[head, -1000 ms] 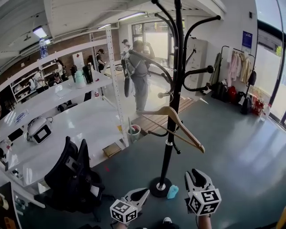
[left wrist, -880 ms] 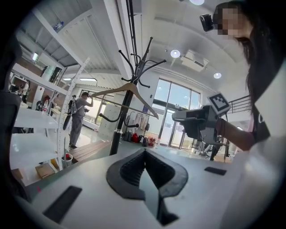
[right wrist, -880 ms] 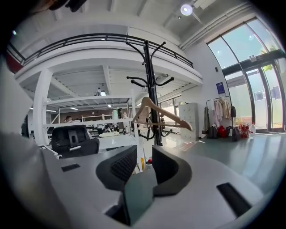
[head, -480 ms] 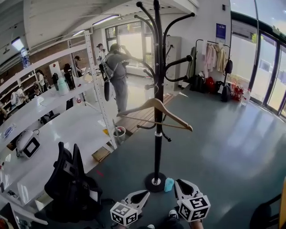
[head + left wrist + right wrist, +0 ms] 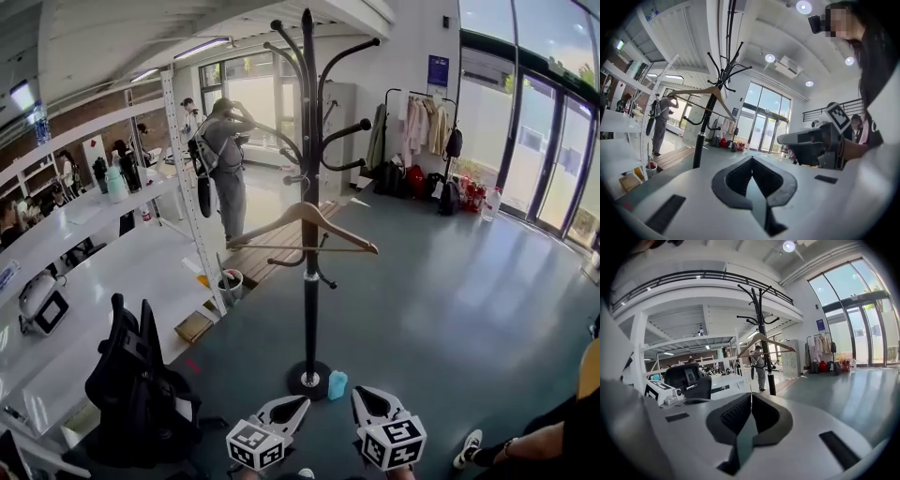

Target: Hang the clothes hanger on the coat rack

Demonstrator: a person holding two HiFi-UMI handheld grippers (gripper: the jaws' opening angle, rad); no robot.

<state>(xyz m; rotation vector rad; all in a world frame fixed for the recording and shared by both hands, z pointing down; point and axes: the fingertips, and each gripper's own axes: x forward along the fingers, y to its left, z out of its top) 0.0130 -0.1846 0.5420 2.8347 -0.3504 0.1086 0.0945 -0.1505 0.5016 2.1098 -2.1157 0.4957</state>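
Hanger on the rack, about mid-pole, bar close to level. Its hook is lost against the pole, so I can't tell which peg bears it. Task looks as good as done.

Left gripper is low, near the rack's base, with its jaws together and nothing in them. Right gripper sits just beside it. Its jaws have just been closing and now meet on nothing.

Step in hand, as I judge it, is backing off and checking the hang:
- Keep both grippers low and well apart from the hanger's tips, since a knock could swing it off.
- Draw straight back from the pole, without sweeping sideways.
- Watch for the bar to settle before calling it finished.

Edges and room:
- Rack foot and a small blue object lie just ahead of the grippers.
- Black chair crowds the left, with a white shelf post beyond it.
- Floor to the right is bare and wide, so that is the best exit.
- A person stands far behind the rack.
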